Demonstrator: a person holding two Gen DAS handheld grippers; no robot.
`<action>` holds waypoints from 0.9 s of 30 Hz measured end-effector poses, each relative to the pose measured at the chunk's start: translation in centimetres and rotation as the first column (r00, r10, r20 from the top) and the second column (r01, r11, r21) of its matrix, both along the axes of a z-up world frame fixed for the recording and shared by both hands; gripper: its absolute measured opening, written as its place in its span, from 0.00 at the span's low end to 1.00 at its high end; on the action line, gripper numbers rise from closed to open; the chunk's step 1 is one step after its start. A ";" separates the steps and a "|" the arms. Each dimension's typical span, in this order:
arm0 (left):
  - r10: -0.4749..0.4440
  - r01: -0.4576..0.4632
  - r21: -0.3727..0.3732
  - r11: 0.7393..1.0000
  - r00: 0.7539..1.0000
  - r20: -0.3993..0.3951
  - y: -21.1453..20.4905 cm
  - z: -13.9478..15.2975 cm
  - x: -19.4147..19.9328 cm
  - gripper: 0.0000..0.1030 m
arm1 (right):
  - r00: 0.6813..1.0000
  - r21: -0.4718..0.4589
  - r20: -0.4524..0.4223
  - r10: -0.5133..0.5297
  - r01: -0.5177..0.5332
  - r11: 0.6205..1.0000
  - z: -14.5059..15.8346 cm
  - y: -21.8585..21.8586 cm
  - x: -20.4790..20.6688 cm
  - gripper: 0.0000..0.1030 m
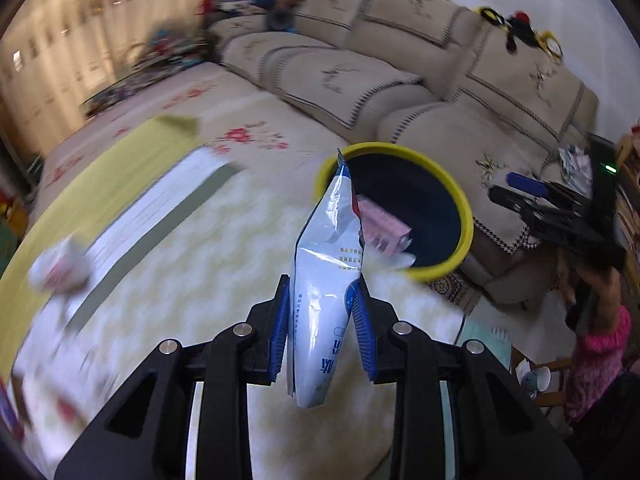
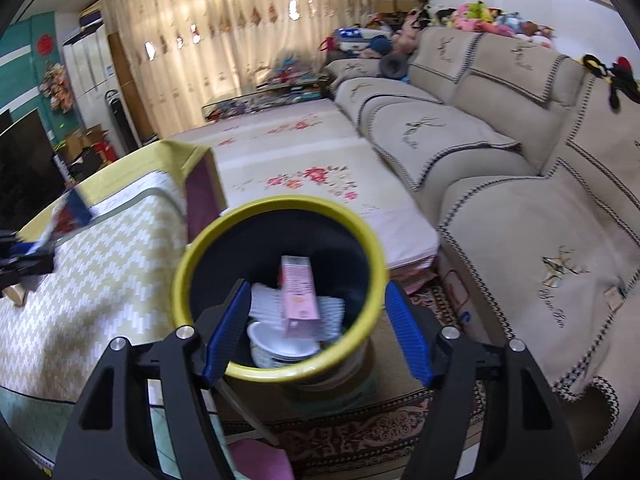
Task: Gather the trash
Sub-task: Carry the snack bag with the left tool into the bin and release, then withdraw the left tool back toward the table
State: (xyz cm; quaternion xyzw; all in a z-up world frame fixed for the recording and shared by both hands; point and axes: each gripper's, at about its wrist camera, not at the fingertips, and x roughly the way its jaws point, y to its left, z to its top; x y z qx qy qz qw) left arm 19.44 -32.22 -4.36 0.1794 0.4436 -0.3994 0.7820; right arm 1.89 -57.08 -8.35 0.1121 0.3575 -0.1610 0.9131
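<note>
The left gripper (image 1: 323, 320) squeezes a white and blue bag (image 1: 326, 280) between its blue fingers (image 1: 280, 332). The bag sticks up past the fingertips, and its top reaches the rim of the yellow bin (image 1: 466, 216). The right gripper (image 2: 316, 332) has its fingers (image 2: 226, 332) wide open with nothing in them, above the bin. Inside the bin lie a pink box (image 2: 298, 300) and a white bowl (image 2: 280, 346). A beige sofa (image 2: 500, 160) stands behind.

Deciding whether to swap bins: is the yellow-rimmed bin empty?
Not empty. The yellow-rimmed dark bin already holds a pink carton and a white bowl.
</note>
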 end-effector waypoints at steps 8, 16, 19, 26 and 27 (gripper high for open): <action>-0.058 0.062 0.050 0.997 0.995 -0.080 -13.3 -3.5 3.0 0.34 | 0.997 0.003 0.010 -0.075 0.075 0.997 0.3 -3.5 -3.4 0.66; -0.010 0.012 0.027 1.000 0.997 -0.078 -16.0 -4.3 3.8 0.71 | 0.997 0.027 -0.004 -0.074 0.074 0.997 -0.4 -4.0 -3.5 0.67; -0.001 -0.001 -0.020 1.000 0.999 -0.051 -13.5 -2.7 2.9 0.74 | 0.998 0.037 -0.008 -0.057 0.057 0.998 -0.7 -3.2 -2.8 0.67; 0.116 -0.102 -0.200 0.974 0.991 0.062 -1.3 2.3 -0.2 0.91 | 1.000 0.029 -0.026 0.016 -0.016 0.999 -0.6 -0.4 0.2 0.67; 0.145 -0.129 -0.218 0.967 0.988 0.061 0.6 2.6 -0.3 0.93 | 0.999 0.030 -0.028 0.033 -0.032 0.999 -0.5 0.2 0.8 0.67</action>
